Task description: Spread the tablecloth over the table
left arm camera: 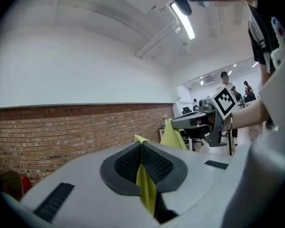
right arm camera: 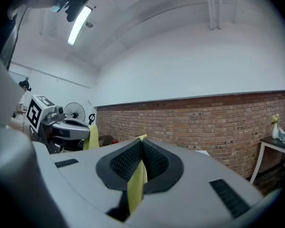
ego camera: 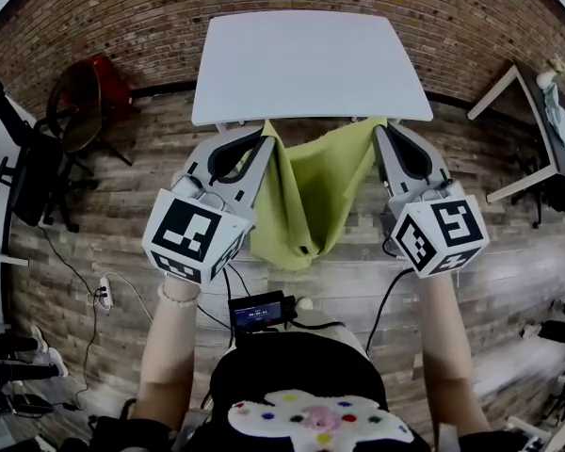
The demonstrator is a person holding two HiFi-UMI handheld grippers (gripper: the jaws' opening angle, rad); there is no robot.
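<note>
**Soft green cloth hangs between 2 grippers**

The left gripper [ego camera: 262, 132] and the right gripper [ego camera: 379, 128] are each squeezed tight on 1 top corner of the tablecloth [ego camera: 311, 196]. It looks thin, light and floppy, and it sags in folds between them. The corners seem good places to hold. Past it is the flat, smooth white surface [ego camera: 306, 64].

Bright ceiling light, fisheye edges, slight blur

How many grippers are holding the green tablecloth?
2: the left gripper pinches its left top corner, the right gripper its right top corner; the tablecloth hangs between them before the table.
</note>
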